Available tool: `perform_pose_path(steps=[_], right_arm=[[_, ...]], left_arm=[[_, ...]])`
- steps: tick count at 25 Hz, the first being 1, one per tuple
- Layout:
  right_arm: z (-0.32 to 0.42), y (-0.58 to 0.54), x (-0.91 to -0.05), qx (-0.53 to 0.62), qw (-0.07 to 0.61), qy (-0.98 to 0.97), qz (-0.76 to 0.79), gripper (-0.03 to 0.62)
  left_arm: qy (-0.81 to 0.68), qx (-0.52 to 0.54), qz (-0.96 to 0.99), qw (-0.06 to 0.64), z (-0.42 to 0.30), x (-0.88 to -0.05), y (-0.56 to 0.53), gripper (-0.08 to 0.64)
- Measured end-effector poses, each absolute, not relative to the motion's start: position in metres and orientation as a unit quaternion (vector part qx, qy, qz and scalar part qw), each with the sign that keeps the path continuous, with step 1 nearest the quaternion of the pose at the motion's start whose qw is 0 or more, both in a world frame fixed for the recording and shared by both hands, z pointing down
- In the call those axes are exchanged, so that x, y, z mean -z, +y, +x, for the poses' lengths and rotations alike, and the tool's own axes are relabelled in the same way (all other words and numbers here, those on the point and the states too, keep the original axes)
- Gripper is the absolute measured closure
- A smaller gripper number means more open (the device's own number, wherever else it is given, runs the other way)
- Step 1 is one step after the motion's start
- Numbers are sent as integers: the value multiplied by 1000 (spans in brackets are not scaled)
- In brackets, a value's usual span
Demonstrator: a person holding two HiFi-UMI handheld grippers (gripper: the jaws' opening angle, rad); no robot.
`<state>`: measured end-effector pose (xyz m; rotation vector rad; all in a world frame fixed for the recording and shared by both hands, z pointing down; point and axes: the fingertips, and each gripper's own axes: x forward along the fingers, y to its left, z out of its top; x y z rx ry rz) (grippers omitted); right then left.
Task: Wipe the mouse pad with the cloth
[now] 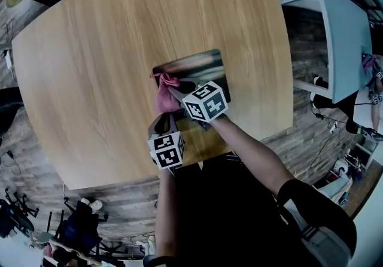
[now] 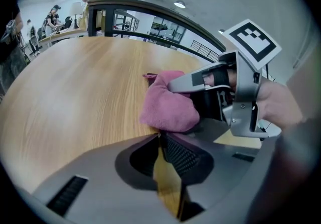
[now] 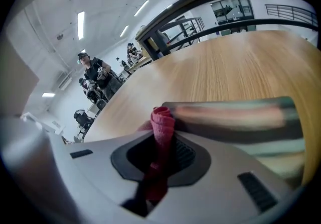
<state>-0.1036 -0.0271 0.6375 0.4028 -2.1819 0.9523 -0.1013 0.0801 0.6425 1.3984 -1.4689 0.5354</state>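
mouse pad [image 1: 200,67]: dark with blurred pale streaks. it is being shown lying flat on the wooden table [image 1: 90,50], near the middle of the top.

cloth [image 3: 162,120]: pink and bunched. it is being pressed onto the near-left corner of the mouse pad, and part of it is being let spill past that corner onto the wood.

right gripper [image 3: 163,140]: it is being held over the near edge of the mouse pad, with its jaws pointed toward the pad's left end. the jaws are being clamped on the cloth, and a rolled fold is being squeezed up between them.

left gripper [image 2: 160,140]: it is being held just off the near-left corner of the mouse pad, beside the cloth. its jaw tips are being pressed together, so only a thin wedge of table wood is being shown behind them. nothing is being gripped.

people [image 3: 93,75]: they are being seen at desks well beyond the far side of the mouse pad.
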Motion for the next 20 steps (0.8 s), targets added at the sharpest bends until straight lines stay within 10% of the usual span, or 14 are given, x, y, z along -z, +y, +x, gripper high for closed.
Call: perform_pose_path(steps=[20], right_arm=[[-18,-75,-639,-378,341,-827,236,526]], left_arm=[[-610,-220,574,500,-105,-645,82,494]])
